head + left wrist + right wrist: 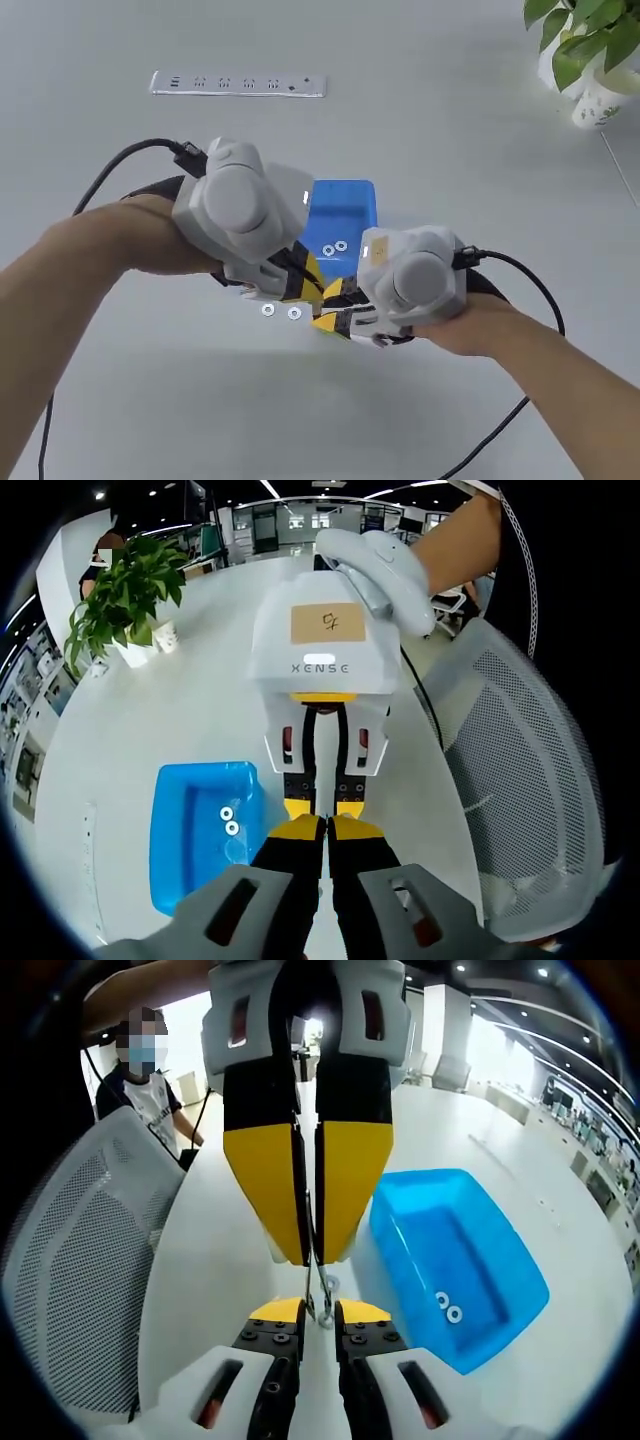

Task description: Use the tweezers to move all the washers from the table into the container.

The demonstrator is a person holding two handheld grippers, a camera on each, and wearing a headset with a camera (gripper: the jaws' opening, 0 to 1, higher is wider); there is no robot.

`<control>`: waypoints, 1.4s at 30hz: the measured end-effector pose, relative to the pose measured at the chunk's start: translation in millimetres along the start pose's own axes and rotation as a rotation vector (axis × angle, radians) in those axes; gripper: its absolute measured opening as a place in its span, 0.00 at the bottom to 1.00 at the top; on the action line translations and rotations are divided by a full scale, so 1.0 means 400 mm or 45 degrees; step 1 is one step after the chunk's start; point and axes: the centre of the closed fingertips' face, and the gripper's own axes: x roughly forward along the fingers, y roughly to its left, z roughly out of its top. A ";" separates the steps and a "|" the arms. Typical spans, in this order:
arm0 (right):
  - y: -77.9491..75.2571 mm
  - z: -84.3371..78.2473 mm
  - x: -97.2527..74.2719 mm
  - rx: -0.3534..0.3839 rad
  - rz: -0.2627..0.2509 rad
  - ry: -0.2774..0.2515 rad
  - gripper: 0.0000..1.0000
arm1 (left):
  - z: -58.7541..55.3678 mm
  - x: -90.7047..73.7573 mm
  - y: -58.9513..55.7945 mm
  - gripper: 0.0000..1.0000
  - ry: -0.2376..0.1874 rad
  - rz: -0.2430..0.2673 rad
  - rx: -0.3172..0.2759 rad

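Two washers [342, 245] lay inside the blue container [345, 200]. Two more washers [268, 310] sat on the desk [420, 120] just outside its near edge, so I judged the job about half done.

My left hand-held gripper [327, 832] had its yellow-tipped jaws closed to a thin slit on the tweezers [313, 1280]. My right hand-held gripper [318, 1312] faced it tip to tip. Its jaws stood a narrow gap apart with the tweezers' end between them, and I could not tell whether they pressed on it.

The head view gave me the loose washers on the desk, but the two grey gripper bodies covered the jaws there. The right gripper view made up for that by showing the thin metal of the tweezers running from one pair of jaws into the other. It also showed a small ring just beside the tweezers, though I couldn't tell whether it was pinched or lying on the desk. The left gripper view showed the container's two washers plainly.
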 end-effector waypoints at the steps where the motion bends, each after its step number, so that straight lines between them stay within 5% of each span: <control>1: 0.000 0.000 0.000 0.000 0.000 0.000 0.13 | 0.000 0.000 0.000 0.04 0.000 0.000 0.000; 42: 0.003 -0.006 -0.001 -0.008 -0.002 0.014 0.09 | 0.002 0.000 0.006 0.04 0.002 -0.008 -0.009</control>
